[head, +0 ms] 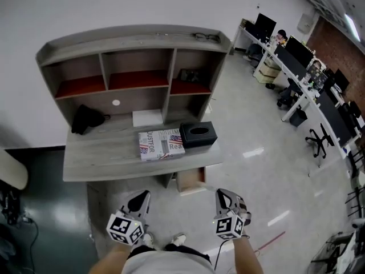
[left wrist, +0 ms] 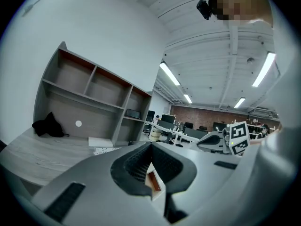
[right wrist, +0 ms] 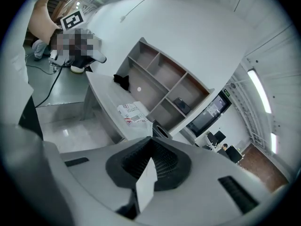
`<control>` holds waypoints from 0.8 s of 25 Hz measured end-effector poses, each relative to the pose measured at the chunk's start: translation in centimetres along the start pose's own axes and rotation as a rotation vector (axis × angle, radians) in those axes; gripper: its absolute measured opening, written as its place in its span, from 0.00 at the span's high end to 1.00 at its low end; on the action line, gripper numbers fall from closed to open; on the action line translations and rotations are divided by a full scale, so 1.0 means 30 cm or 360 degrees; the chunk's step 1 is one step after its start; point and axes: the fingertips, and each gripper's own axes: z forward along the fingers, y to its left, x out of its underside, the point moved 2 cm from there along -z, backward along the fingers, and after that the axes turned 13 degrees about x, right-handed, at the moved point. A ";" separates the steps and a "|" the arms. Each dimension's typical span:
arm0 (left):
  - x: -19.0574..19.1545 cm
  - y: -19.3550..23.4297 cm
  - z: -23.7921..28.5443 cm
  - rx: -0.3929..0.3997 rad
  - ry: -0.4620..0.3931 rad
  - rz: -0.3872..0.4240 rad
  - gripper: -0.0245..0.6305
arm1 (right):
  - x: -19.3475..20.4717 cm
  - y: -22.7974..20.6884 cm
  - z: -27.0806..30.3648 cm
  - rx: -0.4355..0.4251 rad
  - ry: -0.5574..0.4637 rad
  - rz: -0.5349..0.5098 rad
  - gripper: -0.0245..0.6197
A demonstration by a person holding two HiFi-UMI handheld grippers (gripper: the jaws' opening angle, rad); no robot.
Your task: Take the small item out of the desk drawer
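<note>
A small drawer point(head: 191, 180) hangs pulled out under the right end of the grey desk point(head: 102, 156); I cannot make out what it contains. Both grippers are held low in front of the person, short of the desk's front edge. The left gripper point(head: 142, 198) point(left wrist: 151, 173) points towards the desk with its jaws together. The right gripper point(head: 221, 196) point(right wrist: 150, 173) sits just right of the drawer, jaws together too. A pale sliver shows where each pair of pads meets; I cannot tell whether it is a held thing.
On the desk lie a printed magazine point(head: 161, 144), a black tissue box point(head: 198, 135), a white sheet point(head: 147, 117) and a black bundle point(head: 86, 119). A shelf hutch point(head: 137, 67) stands at the desk's back. Office desks with monitors point(head: 296, 56) and chairs fill the right side.
</note>
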 end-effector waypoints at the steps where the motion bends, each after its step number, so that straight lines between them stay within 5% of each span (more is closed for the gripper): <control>1: -0.016 -0.001 -0.004 -0.0003 -0.0012 0.0003 0.93 | -0.014 -0.019 -0.010 0.0014 -0.0012 0.0010 0.93; 20: -0.154 0.018 -0.089 -0.0104 -0.0159 0.0025 0.93 | -0.143 -0.211 -0.214 0.0189 -0.0131 0.0169 0.93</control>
